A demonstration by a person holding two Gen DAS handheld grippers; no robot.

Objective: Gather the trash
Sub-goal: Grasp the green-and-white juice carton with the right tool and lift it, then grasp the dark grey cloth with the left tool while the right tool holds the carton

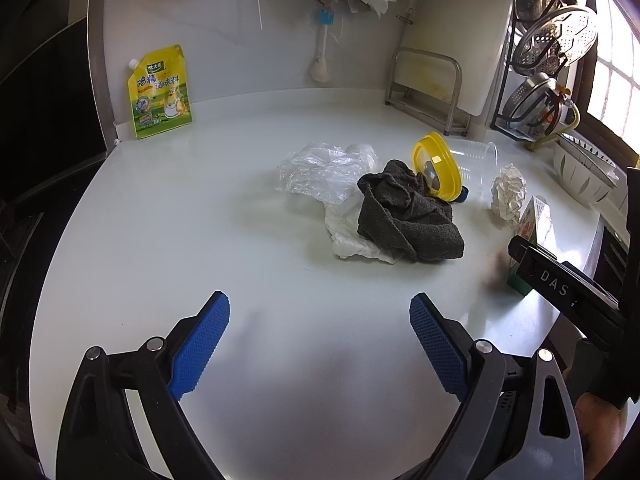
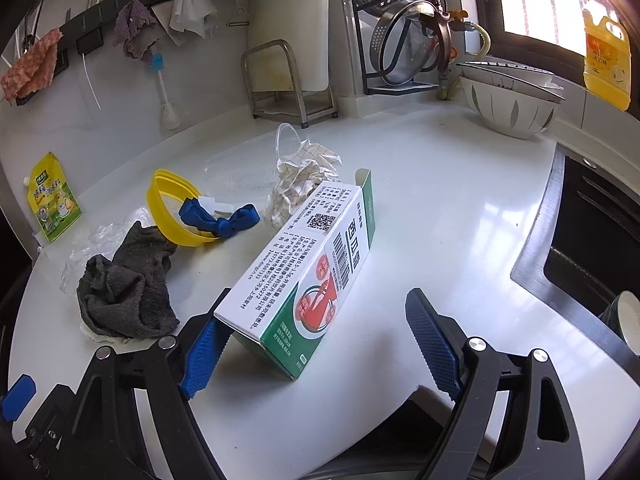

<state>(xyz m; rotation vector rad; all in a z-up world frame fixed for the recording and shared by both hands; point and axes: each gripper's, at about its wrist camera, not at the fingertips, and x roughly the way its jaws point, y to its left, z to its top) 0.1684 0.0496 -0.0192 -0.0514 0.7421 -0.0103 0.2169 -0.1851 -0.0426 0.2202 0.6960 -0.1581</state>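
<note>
A green-and-white carton (image 2: 320, 248) lies on the white counter (image 2: 440, 208), its far flap open. My right gripper (image 2: 320, 300) is open around the carton's near end. Its left finger (image 2: 204, 348) is against the carton's edge and its right finger (image 2: 432, 340) stands well apart from it. Beyond the carton are crumpled checked paper (image 2: 304, 176), a clear cup (image 2: 248, 164), a yellow lid (image 2: 172, 204) with a blue scrap (image 2: 224, 218), a grey cloth (image 2: 128, 280) and a clear plastic bag (image 2: 100, 236). My left gripper (image 1: 320, 312) is open and holds nothing, short of the grey cloth (image 1: 408, 216), white tissue (image 1: 352, 236) and plastic bag (image 1: 324, 172).
A yellow seasoning pouch (image 1: 160, 92) leans on the back wall at the left. A metal stand (image 1: 428, 88) and a rack of pot lids (image 2: 408, 32) stand at the back. Stacked bowls (image 2: 512, 104) and a yellow bottle (image 2: 606, 64) sit by the dark sink (image 2: 592, 248) on the right.
</note>
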